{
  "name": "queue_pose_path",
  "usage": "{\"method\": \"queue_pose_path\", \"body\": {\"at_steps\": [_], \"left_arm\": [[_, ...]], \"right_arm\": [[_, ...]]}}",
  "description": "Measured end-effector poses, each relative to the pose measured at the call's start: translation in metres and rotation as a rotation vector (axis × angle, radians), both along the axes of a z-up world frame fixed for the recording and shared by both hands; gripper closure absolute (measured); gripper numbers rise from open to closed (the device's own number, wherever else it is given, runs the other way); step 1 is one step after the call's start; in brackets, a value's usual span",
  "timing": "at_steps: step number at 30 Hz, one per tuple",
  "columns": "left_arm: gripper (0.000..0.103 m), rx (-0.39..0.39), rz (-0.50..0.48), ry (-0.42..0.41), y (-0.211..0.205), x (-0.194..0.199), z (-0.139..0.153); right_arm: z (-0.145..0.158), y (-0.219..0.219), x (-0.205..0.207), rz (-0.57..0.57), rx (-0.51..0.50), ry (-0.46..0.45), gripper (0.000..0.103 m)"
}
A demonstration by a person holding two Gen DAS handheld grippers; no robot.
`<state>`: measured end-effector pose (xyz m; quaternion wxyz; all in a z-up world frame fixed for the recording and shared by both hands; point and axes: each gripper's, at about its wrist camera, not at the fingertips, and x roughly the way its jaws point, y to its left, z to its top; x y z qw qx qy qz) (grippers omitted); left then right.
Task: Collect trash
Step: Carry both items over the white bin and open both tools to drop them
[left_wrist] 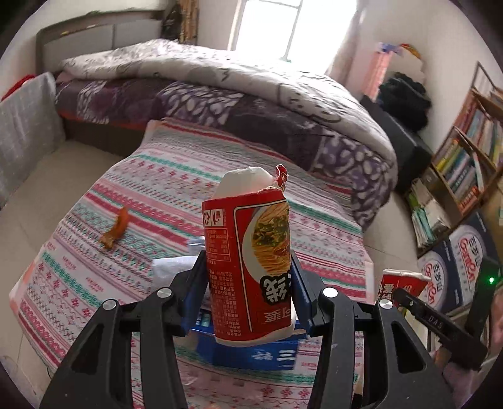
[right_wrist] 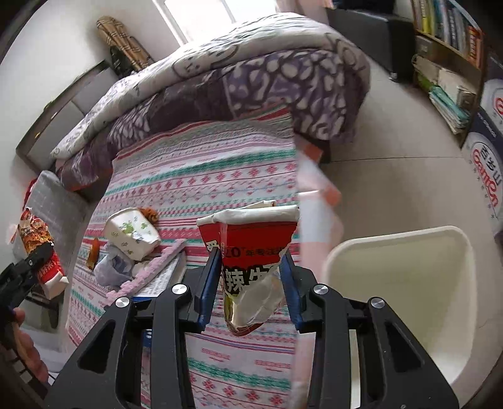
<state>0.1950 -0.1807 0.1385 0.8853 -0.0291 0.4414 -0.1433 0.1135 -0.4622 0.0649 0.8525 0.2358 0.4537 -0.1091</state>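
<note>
With each claw pinching a crushed red paper noodle cup, the right gripper [right_wrist: 250, 280] with its torn cup [right_wrist: 251, 251] and the left gripper [left_wrist: 248, 286] with its flattened cup [left_wrist: 248, 267], carry both over the cream plastic bin [right_wrist: 405, 283] (well inside its rim) before spreading the fingers.

I am looking through the left wrist camera, sitting just behind the left gripper [left_wrist: 250, 273] and tilting down along its fingers, facing up the bed [left_wrist: 176, 201] toward the window [left_wrist: 283, 28]. I am viewing through the right wrist camera from behind the right gripper [right_wrist: 250, 277], angling down near the bed's right edge, beside the white bin [right_wrist: 408, 283]. Both views are sharing the striped sheet, the purple quilt [left_wrist: 283, 103], the bookshelf [left_wrist: 465, 163] and each other's gripper at their margins.
</note>
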Motion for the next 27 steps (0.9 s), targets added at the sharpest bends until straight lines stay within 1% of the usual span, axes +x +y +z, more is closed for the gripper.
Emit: {"method": "queue_pose_path", "body": {"at_steps": [6, 12, 14, 17, 18, 19, 20, 22, 27], "left_arm": [[0.055, 0.0, -0.089, -0.017, -0.031, -0.019, -0.004], [0.055, 0.015, -0.2, -0.023, -0.076, -0.044, -0.014], [0.055, 0.011, -0.225, -0.022, -0.088, -0.051, -0.017], [0.055, -0.025, -0.254, 0.006, -0.109, -0.059, -0.026], [0.055, -0.024, -0.274, 0.016, -0.119, -0.063, -0.031], [0.055, -0.019, -0.285, 0.017, -0.127, -0.066, -0.033], [0.055, -0.012, -0.301, 0.017, -0.134, -0.071, -0.036], [0.055, -0.005, -0.332, 0.025, -0.148, -0.077, -0.042], [0.055, -0.002, -0.405, 0.051, -0.182, -0.096, -0.052]], "right_arm": [[0.001, -0.032, -0.028, -0.088, -0.036, 0.025, 0.066], [0.003, -0.067, -0.061, -0.18, -0.065, 0.054, 0.063], [0.004, -0.08, -0.074, -0.22, -0.069, 0.057, 0.059], [0.007, -0.094, -0.088, -0.271, -0.079, 0.058, 0.049], [0.008, -0.1, -0.094, -0.291, -0.076, 0.055, 0.042], [0.01, -0.105, -0.099, -0.309, -0.076, 0.052, 0.039], [0.011, -0.109, -0.103, -0.322, -0.077, 0.049, 0.037], [0.015, -0.118, -0.111, -0.348, -0.087, 0.043, 0.031], [0.021, -0.139, -0.132, -0.406, -0.101, 0.027, 0.023]]}}
